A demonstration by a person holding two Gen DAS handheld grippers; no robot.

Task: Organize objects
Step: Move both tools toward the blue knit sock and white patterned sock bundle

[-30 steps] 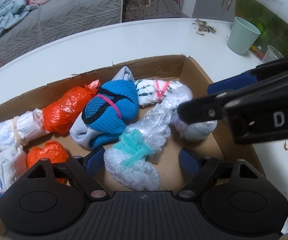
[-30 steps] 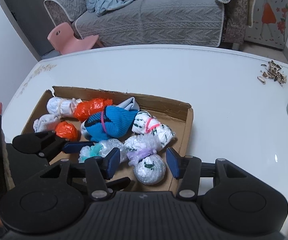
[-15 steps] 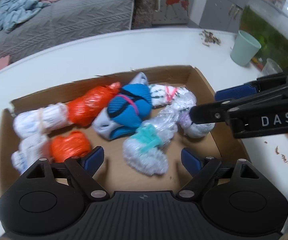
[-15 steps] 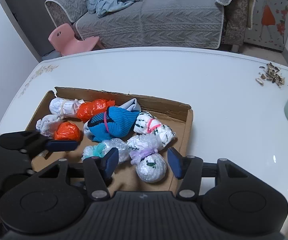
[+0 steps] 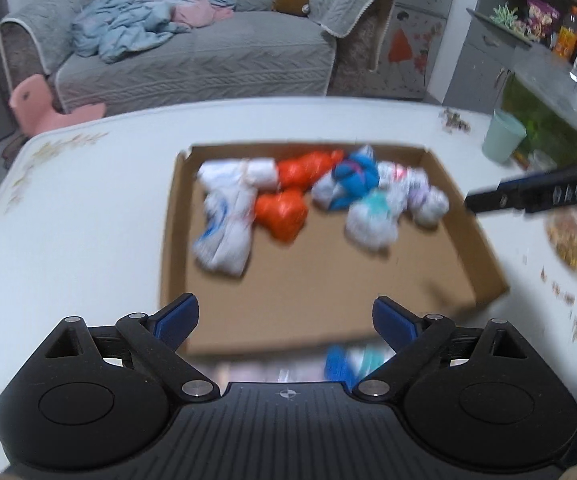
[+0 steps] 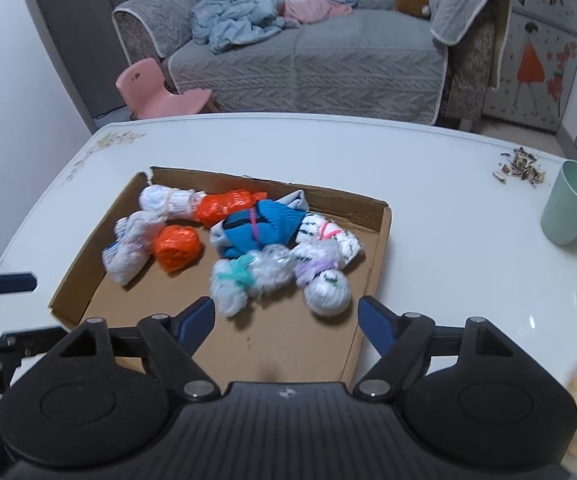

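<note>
A shallow cardboard box [image 6: 372, 264] [image 5: 468, 240] on the white table holds several tied bundles: white ones at the left [image 6: 128, 248], two orange ones [image 6: 178, 248] [image 5: 280, 214], a blue one [image 6: 260, 228], clear plastic ones [image 6: 248, 276] and a white ball [image 6: 326, 290]. My left gripper [image 5: 286, 320] is open and empty above the box's near edge; its view is blurred. My right gripper [image 6: 286, 320] is open and empty above the box's near right part. The right gripper's arm [image 5: 536, 196] shows at the right of the left wrist view.
A mint green cup [image 6: 572, 208] [image 5: 502, 142] stands at the table's right, with seed husks [image 6: 520, 166] behind it. A blurred blue and white thing [image 5: 348, 360] lies just outside the box's near edge. A grey sofa [image 6: 308, 52] and a pink chair [image 6: 156, 92] stand beyond the table.
Both grippers have pulled back and up from the box, the left one much further, so the whole box now shows. Both stay open and empty.
</note>
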